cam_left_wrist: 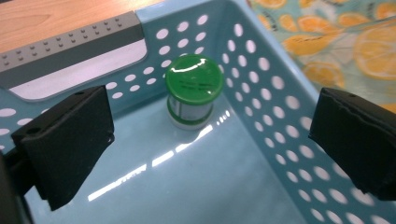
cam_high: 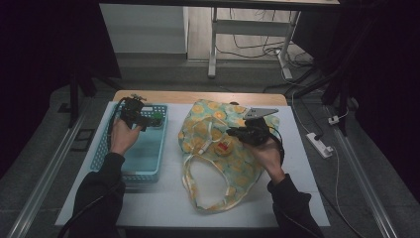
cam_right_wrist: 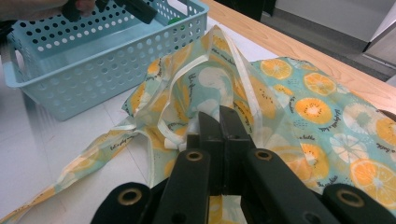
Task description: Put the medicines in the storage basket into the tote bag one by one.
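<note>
Where right claw (cam_right_wrist: 219,123) pinches bag (cam_right_wrist: 299,107) — fabric hidden, jar (cam_left_wrist: 194,91) label unreadable

Left hand-held gripper (cam_high: 132,112) at ten o'clock, jaws wide apart, pointing down, right hand-held gripper (cam_high: 247,133) at two o'clock, jaws pressed together, both forearms reaching forward

Dark print on the green jar lid (cam_left_wrist: 194,78) and cursive lettering on the bag (cam_right_wrist: 280,93) — neither readable.

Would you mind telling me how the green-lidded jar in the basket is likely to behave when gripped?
The jar looks stiff and probably light. Its glossy lid might slip between pads. Standing upright in the basket corner, it could tip and roll if nudged.
</note>
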